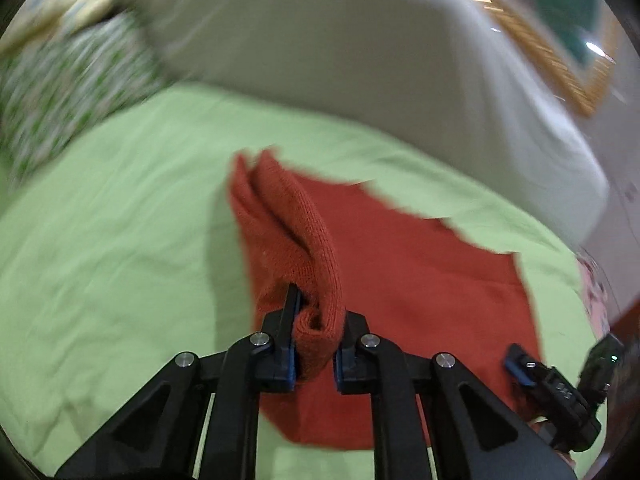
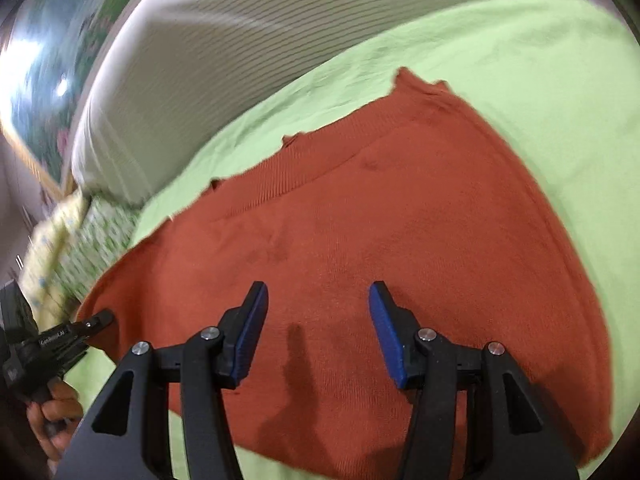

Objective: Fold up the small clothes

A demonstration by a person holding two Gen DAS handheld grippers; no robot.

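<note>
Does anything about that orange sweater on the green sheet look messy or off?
Only one spot: the orange sweater lies mostly flat, but the edge pinched in the left gripper is bunched into a raised ridge. No damage visible.

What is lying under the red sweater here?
The red sweater lies on a light green sheet, which shows around its edges. The sweater covers whatever else is beneath. The left gripper pinches one corner up; the right gripper hovers open above.

A bed with a light green sheet (image 1: 120,240) — a big white pillow (image 1: 320,40) lies at its far end, a flowery green pillow (image 1: 68,92) beside it.
</note>
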